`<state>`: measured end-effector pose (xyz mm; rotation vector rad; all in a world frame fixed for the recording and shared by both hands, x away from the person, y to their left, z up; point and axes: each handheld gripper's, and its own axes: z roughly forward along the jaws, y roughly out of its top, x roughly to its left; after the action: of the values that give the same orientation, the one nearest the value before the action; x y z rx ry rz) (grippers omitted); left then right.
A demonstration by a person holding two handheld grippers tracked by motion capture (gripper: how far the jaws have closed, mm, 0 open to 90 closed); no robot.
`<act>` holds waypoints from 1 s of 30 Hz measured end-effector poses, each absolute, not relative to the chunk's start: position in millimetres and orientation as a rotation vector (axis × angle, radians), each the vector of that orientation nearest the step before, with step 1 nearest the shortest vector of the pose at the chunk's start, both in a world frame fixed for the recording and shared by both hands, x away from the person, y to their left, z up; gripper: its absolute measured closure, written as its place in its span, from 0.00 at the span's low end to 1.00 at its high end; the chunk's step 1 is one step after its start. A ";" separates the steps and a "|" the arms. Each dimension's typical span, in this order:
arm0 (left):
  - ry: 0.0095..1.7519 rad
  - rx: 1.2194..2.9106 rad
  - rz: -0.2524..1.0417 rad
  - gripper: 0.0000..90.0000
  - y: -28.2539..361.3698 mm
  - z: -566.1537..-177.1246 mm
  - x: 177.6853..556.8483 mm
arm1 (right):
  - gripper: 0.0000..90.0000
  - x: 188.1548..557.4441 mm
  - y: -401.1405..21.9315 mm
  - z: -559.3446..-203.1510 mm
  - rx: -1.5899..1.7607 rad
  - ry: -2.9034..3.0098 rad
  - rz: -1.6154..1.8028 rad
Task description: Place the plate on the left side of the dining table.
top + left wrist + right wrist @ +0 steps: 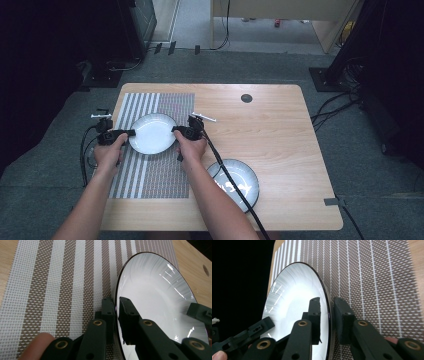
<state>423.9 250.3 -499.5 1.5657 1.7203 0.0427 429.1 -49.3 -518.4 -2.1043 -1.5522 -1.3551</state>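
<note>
A white plate (152, 133) with a thin dark rim sits over the upper part of a striped placemat (150, 175). My left gripper (131, 133) holds its left rim and my right gripper (175, 130) holds its right rim. In the left gripper view the jaws of the left gripper (116, 300) pinch the edge of the plate (155, 297), one jaw above it and one below. In the right gripper view the right gripper (327, 300) clamps the opposite edge of the plate (292, 297) the same way. Whether the plate rests on the mat or hangs just above it is unclear.
A second plate (245, 175) with a dark rim lies at the front right of the wooden table (280, 125), partly under my right forearm and the gripper's cable (235, 186). A dark round hole (246, 98) marks the far side of the table.
</note>
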 end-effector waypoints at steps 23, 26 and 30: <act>1.520 1.504 0.206 0.46 263.0 -472.7 382.2 | 0.41 402.8 -67.0 -467.2 -1.968 -2.052 -1.534; 1.489 1.517 0.241 0.35 259.4 -465.8 373.8 | 0.35 394.8 -73.2 -458.7 -1.914 -2.080 -1.552; 1.439 1.547 0.273 0.26 255.1 -464.6 362.9 | 0.34 383.7 -83.6 -452.8 -1.865 -2.103 -1.572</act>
<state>362.9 255.1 -464.6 1.5474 1.4385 0.2730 383.7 -83.6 -452.8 -1.8652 -2.1034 -1.5717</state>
